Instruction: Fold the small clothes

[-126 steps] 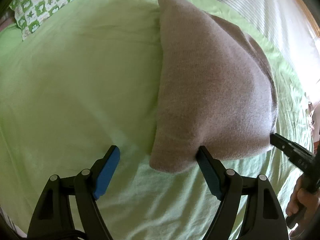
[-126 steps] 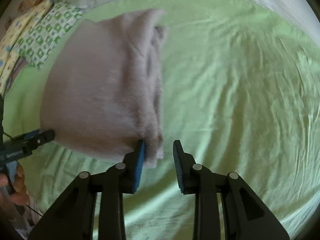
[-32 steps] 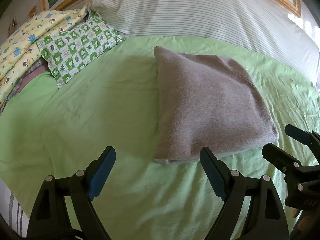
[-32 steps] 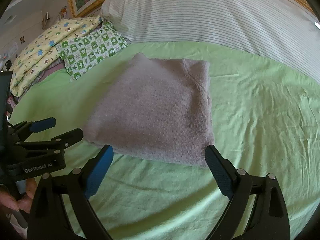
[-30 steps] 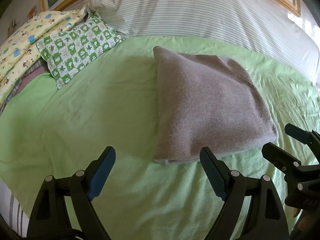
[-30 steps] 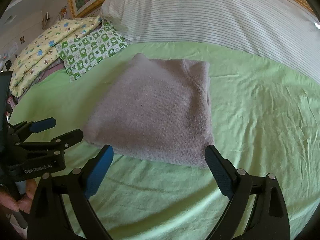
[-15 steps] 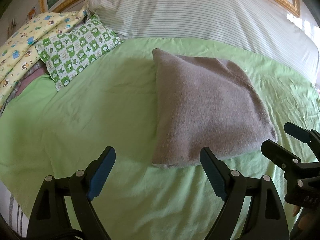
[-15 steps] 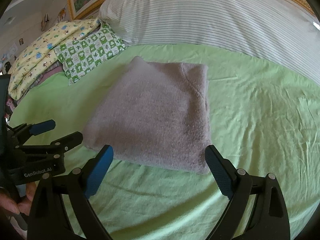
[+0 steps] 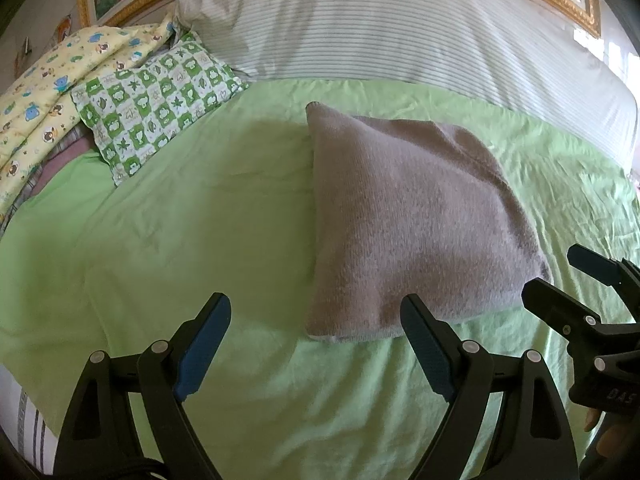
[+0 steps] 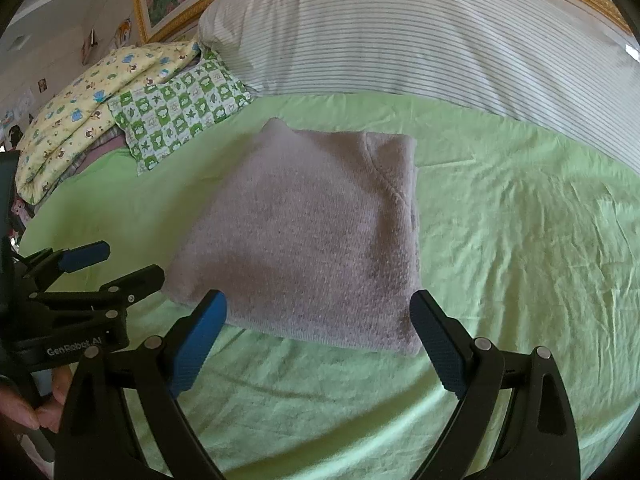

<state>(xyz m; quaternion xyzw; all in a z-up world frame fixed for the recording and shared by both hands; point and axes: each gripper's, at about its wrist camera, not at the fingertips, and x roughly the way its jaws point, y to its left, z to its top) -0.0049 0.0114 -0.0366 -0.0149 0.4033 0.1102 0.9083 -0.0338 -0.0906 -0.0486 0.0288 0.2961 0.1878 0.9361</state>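
Since a few seconds back both grippers have let go of the grey sweater (image 9: 408, 216) and pulled back, so it now lies folded flat mid-frame on the green sheet (image 9: 180, 220). The left gripper (image 9: 316, 344) and right gripper (image 10: 320, 332) both hang wide open and empty just short of its near edge. It looks soft, light and floppy, so I'd pinch the thick folded corners on that edge; nothing's in the way, since the checked pillow (image 9: 156, 100) and yellow blanket (image 9: 48, 92) sit upper left and the striped pillow (image 9: 400, 28) along the top.
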